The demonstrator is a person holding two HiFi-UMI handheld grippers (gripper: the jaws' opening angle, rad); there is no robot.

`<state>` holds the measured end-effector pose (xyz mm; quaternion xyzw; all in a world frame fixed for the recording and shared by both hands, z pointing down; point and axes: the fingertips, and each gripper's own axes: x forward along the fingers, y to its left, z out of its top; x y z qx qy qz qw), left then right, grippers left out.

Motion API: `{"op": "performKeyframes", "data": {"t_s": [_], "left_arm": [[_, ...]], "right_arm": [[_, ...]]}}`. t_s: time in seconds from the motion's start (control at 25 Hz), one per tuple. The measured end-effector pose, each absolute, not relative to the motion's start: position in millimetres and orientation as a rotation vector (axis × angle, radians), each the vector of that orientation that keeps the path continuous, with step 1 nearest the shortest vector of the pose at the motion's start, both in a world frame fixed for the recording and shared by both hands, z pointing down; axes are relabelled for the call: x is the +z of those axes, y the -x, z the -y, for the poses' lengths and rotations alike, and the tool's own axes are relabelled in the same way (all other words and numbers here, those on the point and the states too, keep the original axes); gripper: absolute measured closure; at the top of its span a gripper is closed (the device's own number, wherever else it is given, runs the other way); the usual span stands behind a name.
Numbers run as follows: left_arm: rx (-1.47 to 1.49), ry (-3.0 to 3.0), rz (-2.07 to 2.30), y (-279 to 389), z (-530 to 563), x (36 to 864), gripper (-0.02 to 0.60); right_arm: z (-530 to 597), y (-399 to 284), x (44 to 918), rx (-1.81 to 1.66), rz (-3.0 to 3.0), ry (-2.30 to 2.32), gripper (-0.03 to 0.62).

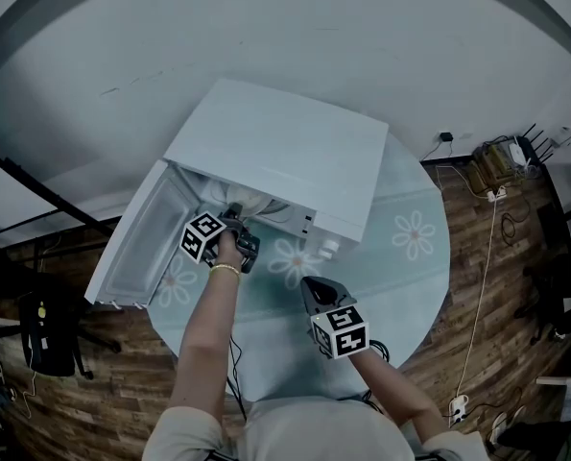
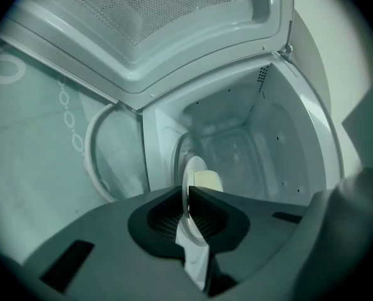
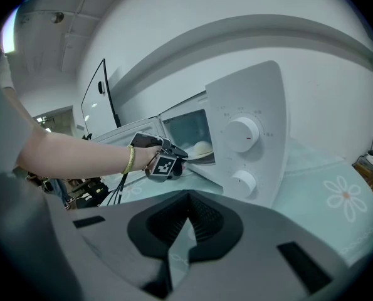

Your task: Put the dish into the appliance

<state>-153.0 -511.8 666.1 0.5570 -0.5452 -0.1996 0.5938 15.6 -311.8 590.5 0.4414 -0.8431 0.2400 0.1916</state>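
Observation:
A white microwave [image 1: 285, 152] stands on the round table with its door [image 1: 136, 248] swung open to the left. My left gripper [image 1: 235, 221] reaches into the cavity and is shut on the rim of a white dish [image 2: 191, 168], seen edge-on. A pale bun-like food [image 2: 208, 180] lies on the dish. In the right gripper view the dish [image 3: 202, 150] sits level just inside the opening, with the left gripper [image 3: 173, 158] at the threshold. My right gripper [image 1: 314, 291] hangs back over the table in front of the microwave, shut and empty [image 3: 187, 215].
The table [image 1: 410, 257] has a pale cloth with flower prints. The microwave's panel with two knobs [image 3: 242, 133] faces my right gripper. Cables and a router [image 1: 515, 152] lie on the wooden floor at the right. A dark bag [image 1: 45, 339] hangs at the left.

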Motion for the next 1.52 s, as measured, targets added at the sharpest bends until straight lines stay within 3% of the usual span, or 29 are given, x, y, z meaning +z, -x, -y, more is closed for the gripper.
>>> {"op": "performKeyframes", "data": {"t_s": [0.2,0.32,0.44,1.0,1.16,1.44,1.52], "left_arm": [[-0.475,-1.326,1.252,152.7,513.4,660.6,0.533],[-0.479,-1.37,1.256,155.0,514.1,653.2,0.426],[-0.462,-1.397,1.254,156.3,508.8,648.7,0.386],[-0.438,-1.449,1.216,151.9,455.9,626.7,0.379],[-0.404,-1.492,1.218,146.9,438.0,616.3,0.413],[-0.407,-1.519,1.201,138.6,402.6,603.0,0.542],[-0.406,-1.538,1.197,136.2,393.7,597.0,0.554]], "right_arm": [[311.0,-12.1,587.4,0.663,2.376,-1.23,0.589],[308.8,-12.9,586.0,0.661,2.373,-1.234,0.589],[304.9,-11.8,584.6,0.657,2.373,-1.236,0.589],[281.1,3.4,569.4,0.626,2.402,-1.245,0.589],[271.4,6.2,564.4,0.617,2.41,-1.25,0.589],[252.2,7.7,557.0,0.601,2.421,-1.27,0.589],[247.7,7.2,554.3,0.597,2.424,-1.278,0.589]]}}
